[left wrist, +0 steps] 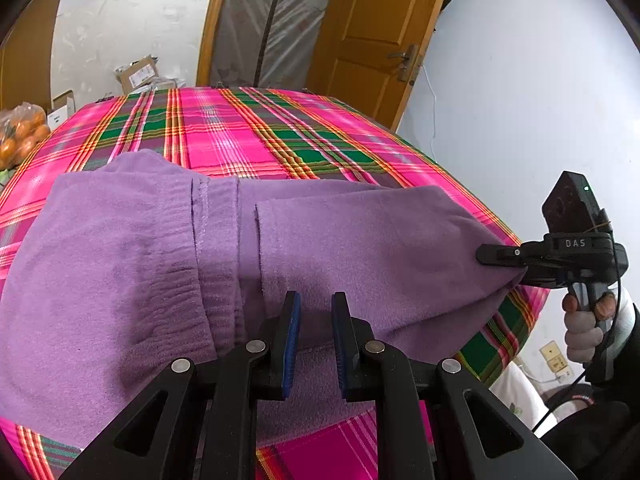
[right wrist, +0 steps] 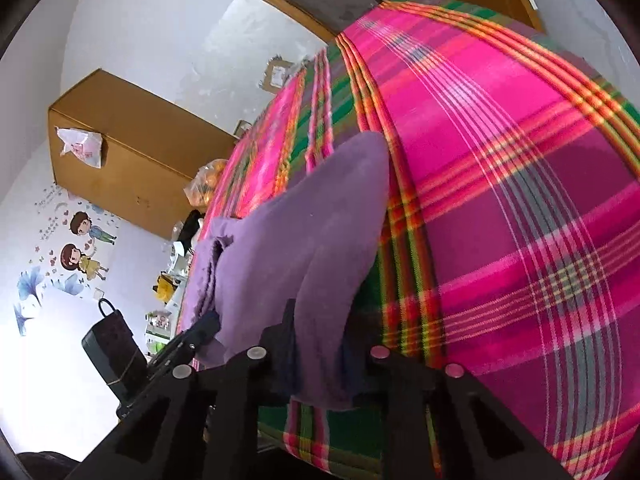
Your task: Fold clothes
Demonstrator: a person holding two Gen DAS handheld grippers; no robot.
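Observation:
A purple fleece garment (left wrist: 160, 272) with a ribbed band lies across the table under a pink plaid cloth (left wrist: 248, 132). My left gripper (left wrist: 316, 304) is open, its blue-padded fingers (left wrist: 292, 340) just above the garment's near edge, holding nothing. My right gripper (left wrist: 516, 270) shows at the right, shut on the garment's right corner near the table edge. In the right wrist view the right gripper (right wrist: 320, 320) has purple fabric (right wrist: 316, 240) pinched between its fingers, which the cloth mostly hides. The left gripper (right wrist: 188, 340) shows at the lower left.
A wooden door (left wrist: 372, 40) and a plastic curtain stand behind the table. Cardboard boxes (left wrist: 138, 74) and a bag of oranges (left wrist: 22, 132) sit at the far left. A brown cabinet (right wrist: 128, 152) and a stickered wall lie to the left. The white wall is close on the right.

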